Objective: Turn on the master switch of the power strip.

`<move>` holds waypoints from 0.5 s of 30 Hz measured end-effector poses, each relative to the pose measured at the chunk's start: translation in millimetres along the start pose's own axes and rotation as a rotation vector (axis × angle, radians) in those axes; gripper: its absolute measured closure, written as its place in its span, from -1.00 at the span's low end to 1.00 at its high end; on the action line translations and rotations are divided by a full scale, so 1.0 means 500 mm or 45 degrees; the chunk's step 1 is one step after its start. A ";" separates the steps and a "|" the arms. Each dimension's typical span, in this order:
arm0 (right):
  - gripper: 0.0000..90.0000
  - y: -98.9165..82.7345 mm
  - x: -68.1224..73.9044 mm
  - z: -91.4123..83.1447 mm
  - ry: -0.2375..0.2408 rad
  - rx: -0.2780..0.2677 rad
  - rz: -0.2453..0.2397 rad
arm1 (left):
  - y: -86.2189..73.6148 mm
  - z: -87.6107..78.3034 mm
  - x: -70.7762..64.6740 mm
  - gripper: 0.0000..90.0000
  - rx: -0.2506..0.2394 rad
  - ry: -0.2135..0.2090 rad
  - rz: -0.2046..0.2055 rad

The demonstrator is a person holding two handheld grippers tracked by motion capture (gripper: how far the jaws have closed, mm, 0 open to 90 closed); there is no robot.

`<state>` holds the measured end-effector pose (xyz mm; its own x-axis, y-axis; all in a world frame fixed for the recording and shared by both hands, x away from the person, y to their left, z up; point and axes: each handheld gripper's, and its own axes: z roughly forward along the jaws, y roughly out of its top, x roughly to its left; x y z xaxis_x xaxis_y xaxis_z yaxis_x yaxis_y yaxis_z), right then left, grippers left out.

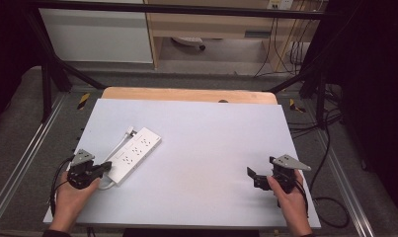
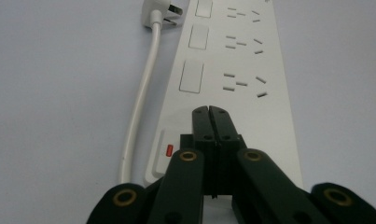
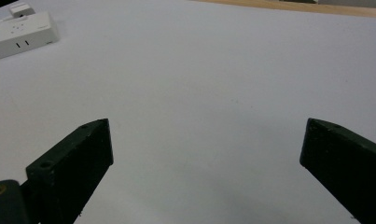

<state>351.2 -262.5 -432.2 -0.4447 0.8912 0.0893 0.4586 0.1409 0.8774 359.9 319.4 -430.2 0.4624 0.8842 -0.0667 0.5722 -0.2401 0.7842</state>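
Beneath the left gripper [image 2: 209, 112], jaws pressed together, lies one power strip [image 2: 244, 93]; the right gripper [image 3: 206, 135] hovers wide apart over the table [image 3: 199, 70].

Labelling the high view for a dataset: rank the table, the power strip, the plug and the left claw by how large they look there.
1. Table, by far the largest.
2. Power strip.
3. Left claw, a bit smaller than the strip, though it sits nearer the camera, so this is apparent size only.
4. Plug, tiny at the strip's far end.
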 end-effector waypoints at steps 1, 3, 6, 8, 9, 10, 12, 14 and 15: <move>-0.94 0.000 0.000 0.000 0.000 0.001 -0.001 | 0.000 0.000 0.000 1.00 -0.005 -0.002 -0.002; -0.94 0.000 0.000 0.000 0.000 0.001 -0.001 | 0.001 -0.001 0.000 1.00 -0.011 -0.004 -0.003; -0.94 0.000 0.000 0.000 0.000 0.001 -0.001 | 0.000 -0.001 0.001 1.00 -0.014 -0.008 -0.009; -0.94 0.000 0.000 0.000 0.000 0.000 -0.001 | 0.000 -0.001 0.001 1.00 -0.021 -0.013 -0.017; -0.94 0.000 0.000 0.000 0.000 0.000 -0.001 | 0.000 -0.001 0.001 1.00 -0.030 -0.015 -0.020; -0.94 0.000 0.000 0.000 0.000 0.001 -0.001 | 0.000 -0.002 0.002 1.00 -0.034 -0.016 -0.020; -0.94 0.000 0.000 0.001 0.000 0.001 -0.002 | 0.000 -0.003 0.003 1.00 -0.039 -0.019 -0.017; -0.94 0.000 0.000 0.001 0.000 0.002 -0.002 | 0.000 -0.003 0.002 1.00 -0.048 -0.017 -0.020; -0.94 0.000 0.000 0.001 0.000 0.002 -0.002 | 0.000 -0.003 0.002 1.00 -0.054 -0.018 -0.023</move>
<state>351.3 -262.3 -432.4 -0.4458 0.8908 0.0878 0.4590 0.1433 0.8768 359.3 321.2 -429.2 0.4616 0.8826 -0.0895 0.5516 -0.2065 0.8082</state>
